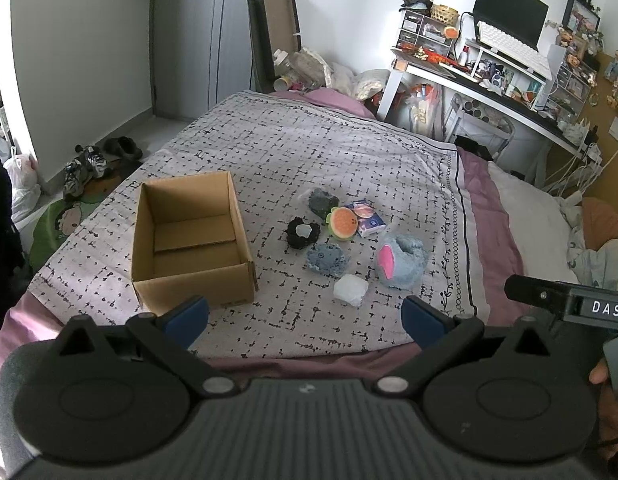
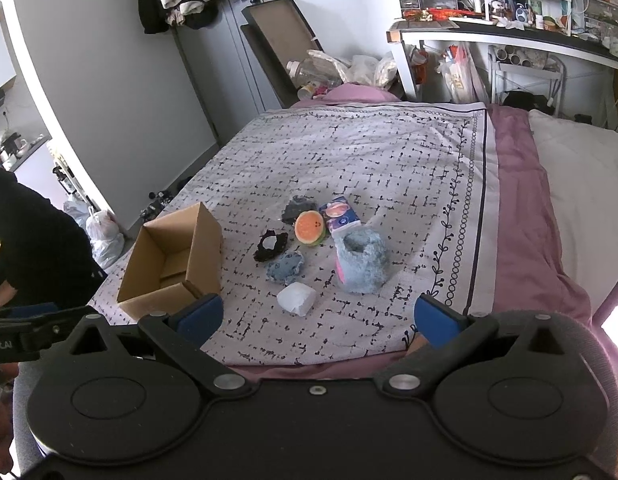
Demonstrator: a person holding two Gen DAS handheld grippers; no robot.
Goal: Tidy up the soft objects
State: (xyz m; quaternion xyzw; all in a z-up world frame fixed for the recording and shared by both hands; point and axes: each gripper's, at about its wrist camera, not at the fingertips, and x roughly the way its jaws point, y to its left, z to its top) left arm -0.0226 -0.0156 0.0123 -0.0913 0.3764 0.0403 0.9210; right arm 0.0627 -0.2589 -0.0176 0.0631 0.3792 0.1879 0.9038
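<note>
- Left gripper [image 1: 305, 318]: jaws spread wide, blue pads [image 1: 188, 317] holding nothing; it hangs over the near bed edge.
- Right gripper [image 2: 316, 320]: jaws spread wide, nothing between them; same near edge. Seen in the left view, its side carries a white label reading "DAS" [image 1: 606, 309].
- Box [image 1: 191, 240]: open cardboard, upright on the patterned cover [image 1: 349, 152], left of the soft items.
- Soft items lie in a cluster near the box, apart from it: blue plush slipper [image 1: 401, 261], white lump [image 1: 351, 289], blue cloth [image 1: 326, 258], black scrunchie [image 1: 302, 233], orange plush [image 1: 341, 221], grey cloth [image 1: 322, 201].
- Small carton [image 1: 365, 218]: touches the orange plush; its print is too small to read.
</note>
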